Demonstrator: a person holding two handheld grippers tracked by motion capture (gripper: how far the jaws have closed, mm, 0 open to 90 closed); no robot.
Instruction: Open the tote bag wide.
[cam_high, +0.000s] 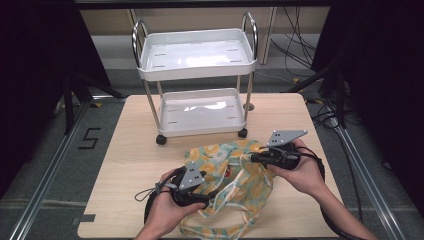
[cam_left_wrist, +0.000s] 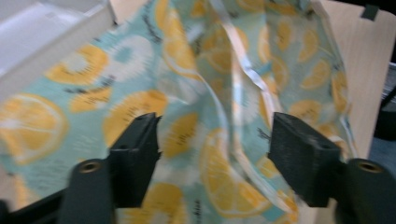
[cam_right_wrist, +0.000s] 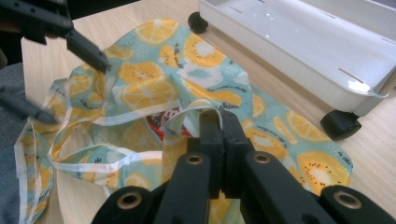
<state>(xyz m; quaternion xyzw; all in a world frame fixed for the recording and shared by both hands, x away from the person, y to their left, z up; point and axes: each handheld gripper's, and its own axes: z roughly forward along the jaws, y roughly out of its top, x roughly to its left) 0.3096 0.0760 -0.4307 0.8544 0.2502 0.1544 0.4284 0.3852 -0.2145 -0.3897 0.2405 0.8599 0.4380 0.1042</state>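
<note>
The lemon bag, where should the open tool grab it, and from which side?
Probably the loose white-edged strap lying across the lemon bag. In the left gripper view it runs between the left tool's open jaws, so coming straight down from above looks best: the strap is thin, raised off the flat cloth, and easy to pinch. The right tool is already shut on another strap.

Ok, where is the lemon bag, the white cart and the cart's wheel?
lemon bag (cam_right_wrist: 154, 88), right gripper view, on its printed cloth.
white cart (cam_high: 197, 67), high view, on the top tray's front rim.
wheel (cam_right_wrist: 340, 124), right gripper view, on the black caster.
</note>
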